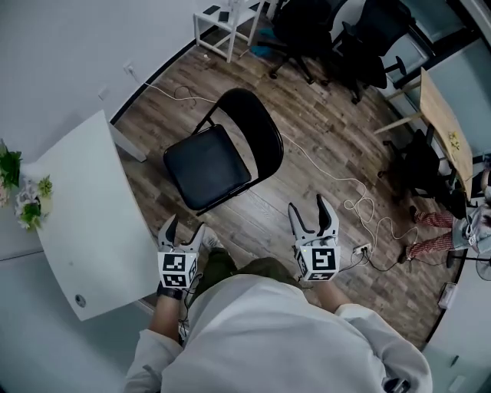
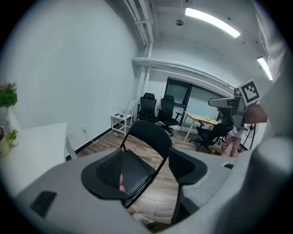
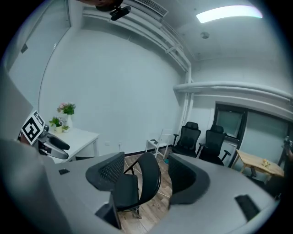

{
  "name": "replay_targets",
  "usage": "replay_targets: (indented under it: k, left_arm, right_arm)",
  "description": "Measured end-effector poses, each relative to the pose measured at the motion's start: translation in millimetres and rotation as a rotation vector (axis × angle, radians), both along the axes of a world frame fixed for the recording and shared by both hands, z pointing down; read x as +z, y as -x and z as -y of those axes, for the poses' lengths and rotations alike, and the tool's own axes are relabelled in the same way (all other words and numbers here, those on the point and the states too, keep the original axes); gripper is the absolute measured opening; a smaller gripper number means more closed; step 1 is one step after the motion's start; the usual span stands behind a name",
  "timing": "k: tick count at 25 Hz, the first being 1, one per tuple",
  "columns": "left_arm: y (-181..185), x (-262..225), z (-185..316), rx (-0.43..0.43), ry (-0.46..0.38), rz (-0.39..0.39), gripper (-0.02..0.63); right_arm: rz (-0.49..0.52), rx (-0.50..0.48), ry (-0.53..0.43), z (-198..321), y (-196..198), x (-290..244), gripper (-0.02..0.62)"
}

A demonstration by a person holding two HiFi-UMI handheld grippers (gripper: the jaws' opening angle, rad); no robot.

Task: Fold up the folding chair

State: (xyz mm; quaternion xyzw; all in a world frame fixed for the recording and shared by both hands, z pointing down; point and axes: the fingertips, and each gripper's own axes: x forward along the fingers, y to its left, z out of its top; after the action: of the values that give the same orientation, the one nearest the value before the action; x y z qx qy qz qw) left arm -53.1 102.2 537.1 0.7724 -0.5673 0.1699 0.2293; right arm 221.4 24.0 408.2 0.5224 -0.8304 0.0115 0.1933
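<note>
A black folding chair (image 1: 219, 153) stands unfolded on the wood floor, seat toward me and rounded backrest (image 1: 259, 127) behind it. My left gripper (image 1: 182, 232) hangs open, short of the seat's near left corner, apart from it. To the right of the chair my right gripper (image 1: 313, 215) is open too, above bare floor. The left gripper view shows the chair (image 2: 139, 157) between the empty jaws of the left gripper (image 2: 145, 170). In the right gripper view the chair (image 3: 137, 180) appears side-on, beyond the right gripper (image 3: 146, 176), which holds nothing.
A white table (image 1: 88, 215) with potted plants (image 1: 19, 192) stands close on the chair's left. White cables (image 1: 337, 192) and a power strip (image 1: 360, 249) lie on the floor at right. Black office chairs (image 1: 337, 34), a white side table (image 1: 226, 19) and a wooden desk (image 1: 445, 123) stand further off.
</note>
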Motion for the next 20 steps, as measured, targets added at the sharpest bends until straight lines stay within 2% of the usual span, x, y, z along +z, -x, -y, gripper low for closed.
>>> replay_targets:
  k: [7,12,16,20]
  left_arm:
    - [13.3,58.5,34.5,-0.021,0.113,-0.042,0.319]
    - [22.1,101.4,62.2,-0.075,0.204,-0.061,0.319]
    - [36.9,143.1,89.0,-0.162,0.269,-0.065,0.321]
    - [55.4,194.6,107.2,-0.299,0.361,-0.103,0.322]
  right_arm:
    - [-0.045,-0.063,-0.006,88.7,32.2,17.9,0.313]
    - [-0.056,-0.119,0.002,173.9,45.3,37.0,0.313]
    - [-0.053,-0.17,0.05,245.0,54.4,70.6,0.313]
    - [-0.067,-0.242,0.141,311.8,71.7,111.1,0.313]
